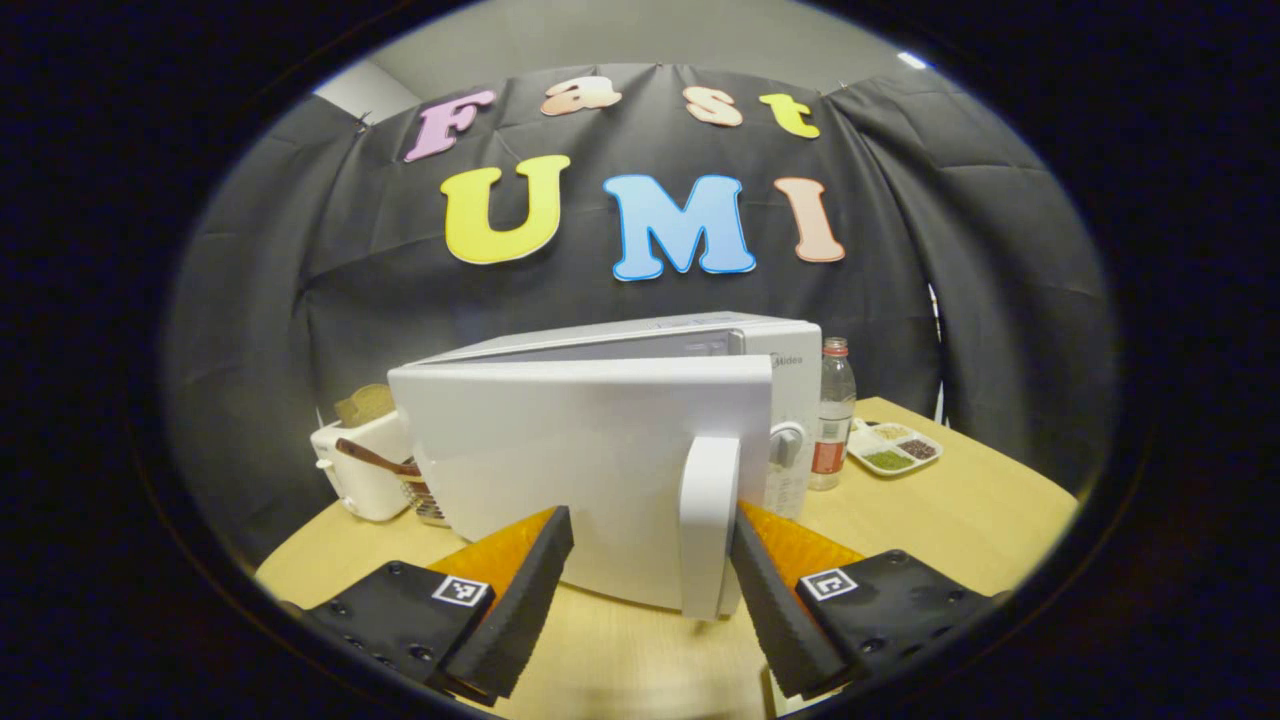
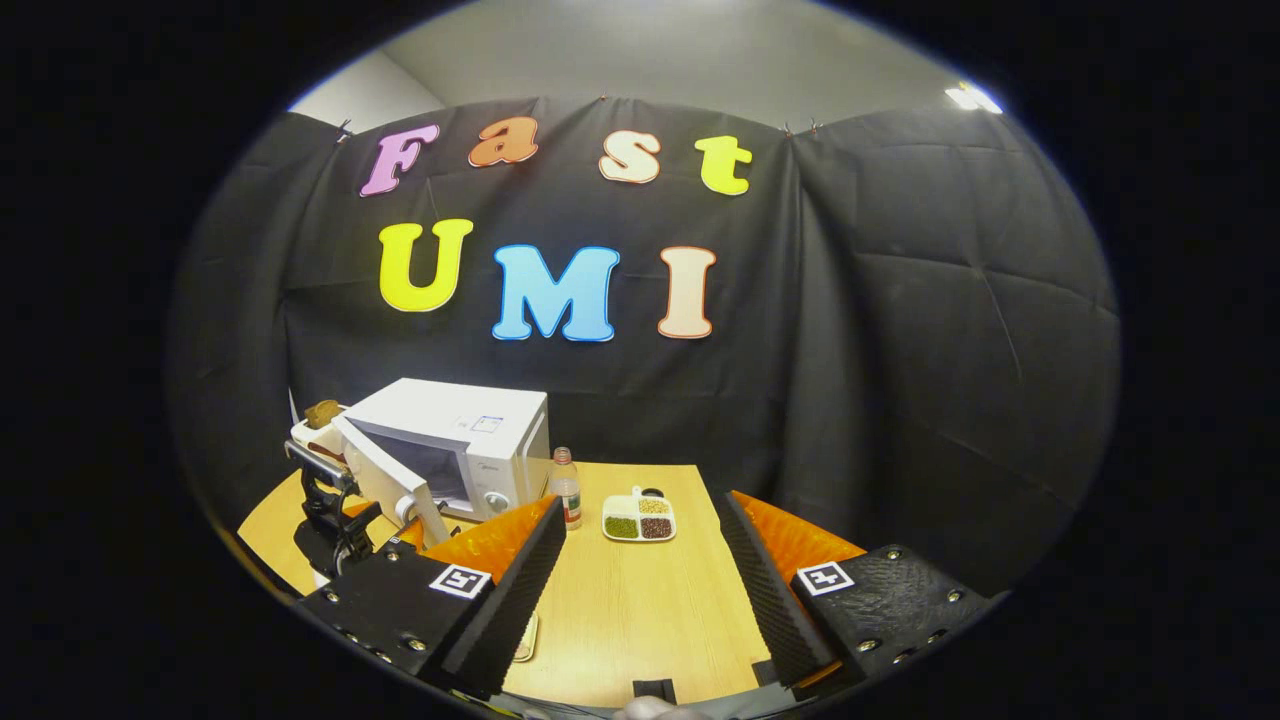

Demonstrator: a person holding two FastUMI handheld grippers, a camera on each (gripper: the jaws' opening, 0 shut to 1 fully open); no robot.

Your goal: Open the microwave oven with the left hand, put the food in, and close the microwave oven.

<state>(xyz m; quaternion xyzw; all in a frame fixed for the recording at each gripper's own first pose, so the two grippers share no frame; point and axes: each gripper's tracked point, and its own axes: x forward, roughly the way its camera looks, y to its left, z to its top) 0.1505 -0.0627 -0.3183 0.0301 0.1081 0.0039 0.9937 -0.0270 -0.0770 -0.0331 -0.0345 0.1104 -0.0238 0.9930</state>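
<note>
Door-opening step under way: microwave (image 1: 620,400) door (image 1: 560,470) partly swung out. Left gripper (image 1: 650,580) jaws apart, straddling handle (image 1: 710,520), not clamped. Right gripper (image 2: 640,590) jaws apart, empty, above bench (image 2: 640,600). Next, likely: swing door wider, fetch food tray (image 2: 638,518).

Cloth-walled recording booth: wooden table (image 2: 640,600), microwave (image 2: 450,440), toaster (image 1: 362,470).
</note>
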